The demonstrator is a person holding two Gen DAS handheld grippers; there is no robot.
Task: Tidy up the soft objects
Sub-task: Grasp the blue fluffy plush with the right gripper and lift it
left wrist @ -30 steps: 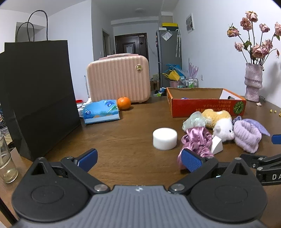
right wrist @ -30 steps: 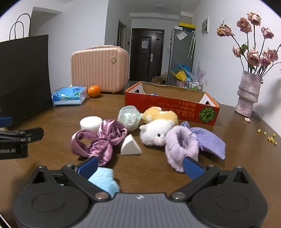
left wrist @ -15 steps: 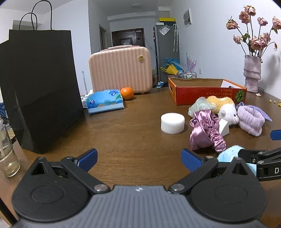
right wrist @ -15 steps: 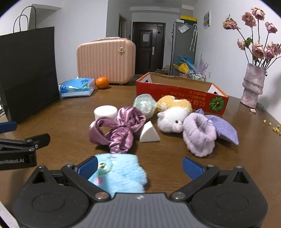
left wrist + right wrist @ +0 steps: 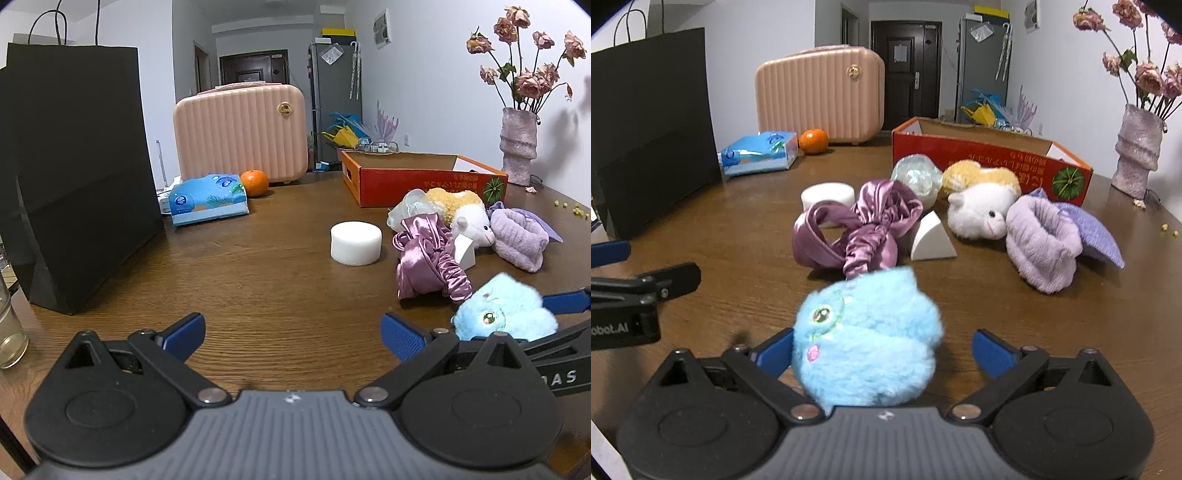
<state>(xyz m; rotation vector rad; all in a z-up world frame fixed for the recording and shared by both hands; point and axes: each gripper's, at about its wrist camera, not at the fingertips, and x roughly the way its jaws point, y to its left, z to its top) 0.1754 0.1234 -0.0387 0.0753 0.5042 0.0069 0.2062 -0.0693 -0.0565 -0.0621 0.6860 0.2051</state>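
A fluffy blue plush lies on the brown table between the pads of my right gripper. Its jaws are closing: the left pad is at the fur, while a gap shows at the right pad. Beyond the plush lie a purple satin scrunchie, a white foam wedge, a white plush, a yellow plush, a lavender fuzzy band and a white foam cylinder. My left gripper stands open over bare table, left of the blue plush.
An open red cardboard box stands behind the pile. A black paper bag fills the left side, with a pink suitcase, tissue pack and orange at the back. A vase stands far right, a glass near left.
Both grippers drew back and sank toward the table. The blue plush came into view and now sits between the right gripper's pads, which have narrowed slightly.
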